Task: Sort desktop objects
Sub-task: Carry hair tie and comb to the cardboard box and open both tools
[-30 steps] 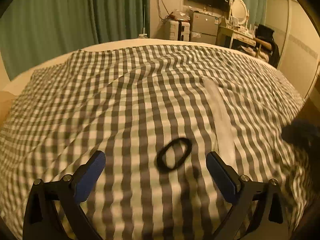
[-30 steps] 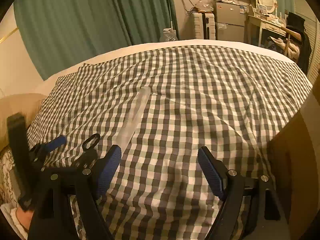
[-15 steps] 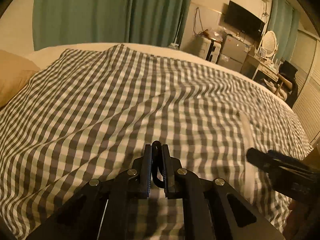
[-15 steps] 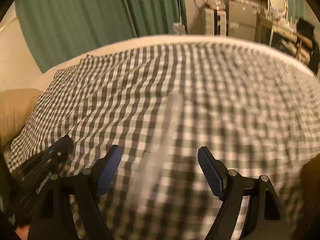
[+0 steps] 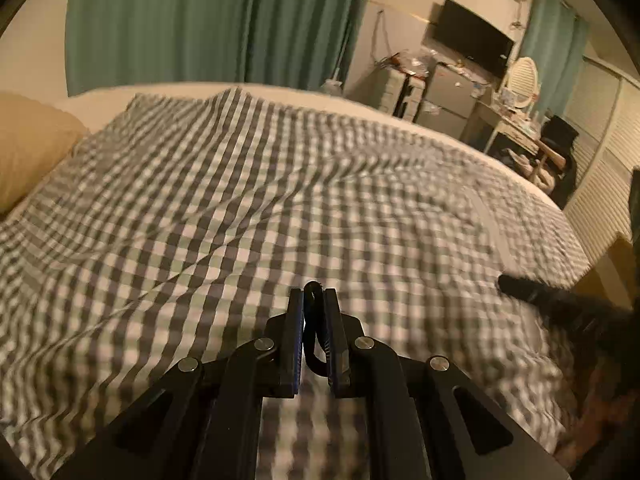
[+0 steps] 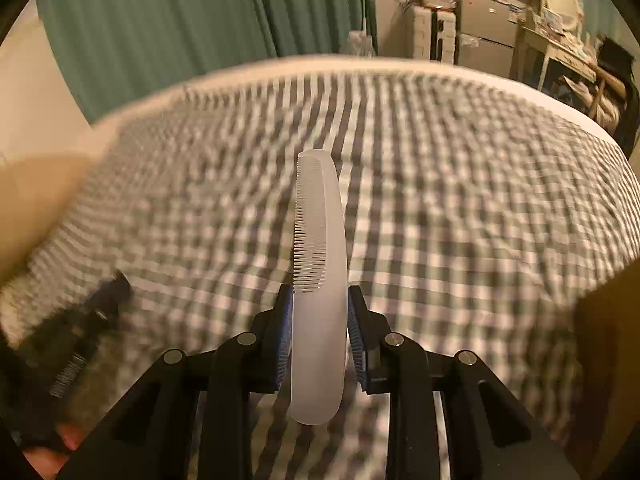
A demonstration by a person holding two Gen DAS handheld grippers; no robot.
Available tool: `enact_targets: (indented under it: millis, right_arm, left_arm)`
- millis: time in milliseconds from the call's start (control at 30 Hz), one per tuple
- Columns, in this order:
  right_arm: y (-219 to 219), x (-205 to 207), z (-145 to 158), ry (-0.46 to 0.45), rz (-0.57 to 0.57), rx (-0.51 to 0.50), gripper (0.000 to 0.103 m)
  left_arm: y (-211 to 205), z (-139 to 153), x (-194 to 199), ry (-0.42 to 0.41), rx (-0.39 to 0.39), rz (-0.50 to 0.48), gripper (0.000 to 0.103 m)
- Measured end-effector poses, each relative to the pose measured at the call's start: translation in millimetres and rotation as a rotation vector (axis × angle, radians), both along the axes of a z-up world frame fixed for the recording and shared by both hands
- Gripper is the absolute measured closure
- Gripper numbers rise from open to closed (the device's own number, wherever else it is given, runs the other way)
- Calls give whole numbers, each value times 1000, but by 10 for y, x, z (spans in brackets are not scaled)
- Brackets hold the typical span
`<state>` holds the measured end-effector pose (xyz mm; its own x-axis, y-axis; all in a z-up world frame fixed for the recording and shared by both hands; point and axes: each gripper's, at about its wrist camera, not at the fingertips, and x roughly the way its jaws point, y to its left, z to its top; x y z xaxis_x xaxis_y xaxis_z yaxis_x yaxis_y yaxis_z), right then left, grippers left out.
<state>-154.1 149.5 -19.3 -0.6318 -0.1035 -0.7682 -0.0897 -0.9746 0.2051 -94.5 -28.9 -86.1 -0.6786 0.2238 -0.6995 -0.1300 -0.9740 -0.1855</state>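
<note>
A: What carries everything here?

B: A wide bed under a grey-and-white checked cotton cover [image 5: 224, 208], with green curtains [image 5: 192, 20] at the far side and a cluttered desk and dark wall screen [image 5: 468, 46] far right. There is no table.

A: And the things to sort?

B: Two, as far as the views show. The frosted translucent plastic comb [image 6: 320, 272] sits between the right tongs [image 6: 319, 332], its toothed end pointing away toward the far edge of the bed and its plain end toward the camera. The jaws are closing on it, and the blue pads appear to touch both its sides.

A: The other?

B: A thin black elastic loop [image 5: 313, 328] (a hair tie, I'd guess), squeezed flat in the left tongs [image 5: 314, 336], which are together on it, near the middle of the bed.

A: So how far along?

B: Both pickups look done or nearly so. No tray, box or pile to sort into is visible in either view, so carrying and placing both things seem to remain.
</note>
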Motion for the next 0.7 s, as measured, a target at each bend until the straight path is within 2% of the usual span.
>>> enact_targets:
  millis: [100, 233, 267, 333, 400, 467, 567, 633, 667, 700]
  right_arm:
    - [167, 425, 449, 93, -46, 16, 77]
    - [497, 993, 1106, 219, -114, 56, 77]
    - [642, 1127, 1269, 246, -147, 78, 77]
    - [972, 1353, 1537, 268, -218, 130, 77]
    - [1371, 1520, 1693, 238, -277, 175, 77]
    - [1690, 1528, 1686, 184, -317, 184, 77]
    - [2167, 1529, 1433, 48, -382, 183, 77]
    - [2421, 1594, 1298, 10, -418, 175, 77]
    - [2491, 1587, 1236, -4, -434, 171, 70]
    - [2565, 1596, 1182, -16, -456, 170, 40]
  left_arm:
    - [156, 381, 184, 46, 41, -64, 93]
    - [719, 1072, 383, 140, 103, -227, 93]
    - [960, 1297, 457, 168, 126, -294, 93]
    - [1353, 1595, 587, 201, 176, -400, 93]
    - [1815, 1820, 703, 187, 255, -512, 93]
    - [2303, 1897, 775, 134, 299, -612, 93]
    - [3005, 1765, 886, 96, 227, -684, 93]
    - [3396, 1570, 912, 47, 157, -719, 92]
    - [3516, 1494, 929, 33, 124, -724, 88]
    - [3607, 1429, 933, 20, 97, -728, 82]
